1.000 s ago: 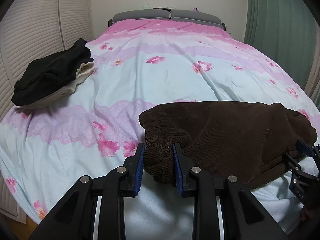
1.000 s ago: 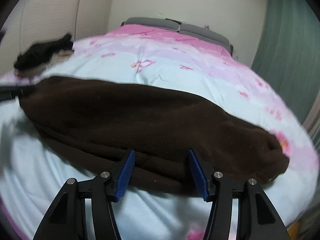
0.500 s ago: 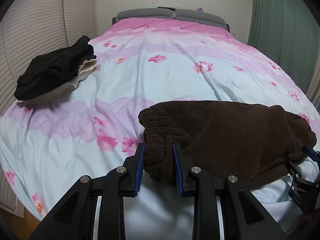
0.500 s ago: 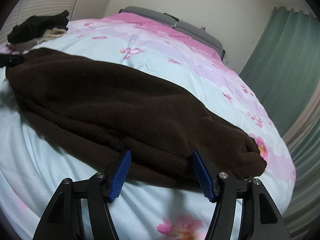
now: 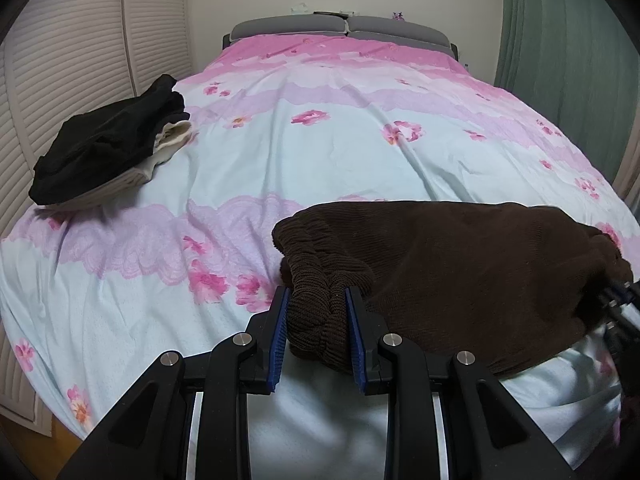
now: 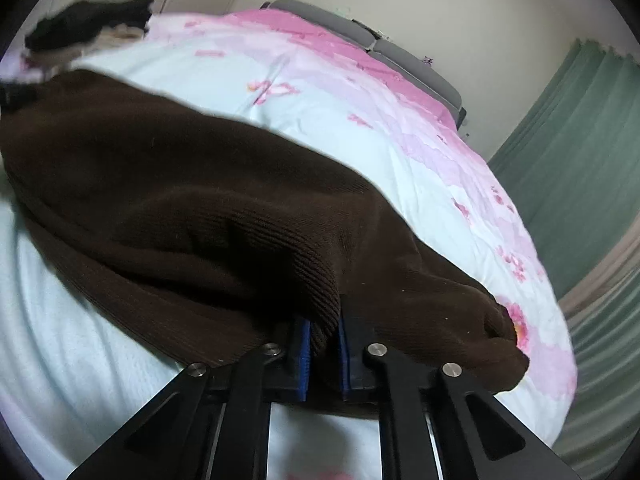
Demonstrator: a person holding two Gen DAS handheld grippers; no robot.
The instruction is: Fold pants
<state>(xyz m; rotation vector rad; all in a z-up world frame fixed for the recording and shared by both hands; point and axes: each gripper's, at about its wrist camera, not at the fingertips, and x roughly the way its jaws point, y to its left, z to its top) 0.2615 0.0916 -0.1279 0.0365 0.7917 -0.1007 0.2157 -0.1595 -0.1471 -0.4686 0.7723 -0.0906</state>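
Dark brown corduroy pants (image 5: 460,268) lie folded lengthwise across the near part of the bed. My left gripper (image 5: 316,312) is shut on the bunched elastic waistband (image 5: 320,280) at the left end. In the right wrist view the pants (image 6: 180,184) fill the middle, and my right gripper (image 6: 323,338) is shut on a pinched fold of the fabric near the leg end. The right gripper also shows at the far right edge of the left wrist view (image 5: 618,300), partly hidden by cloth.
The bed has a pale blue and pink floral cover (image 5: 320,152). A stack of folded black and cream clothes (image 5: 108,144) sits at its left edge. Louvred doors (image 5: 60,60) stand on the left, a green curtain (image 5: 568,40) on the right, and a grey headboard (image 5: 340,26) is at the back.
My right gripper has closed from wide open onto the pants fabric and pushed into it. My left gripper has kept its hold on the waistband.
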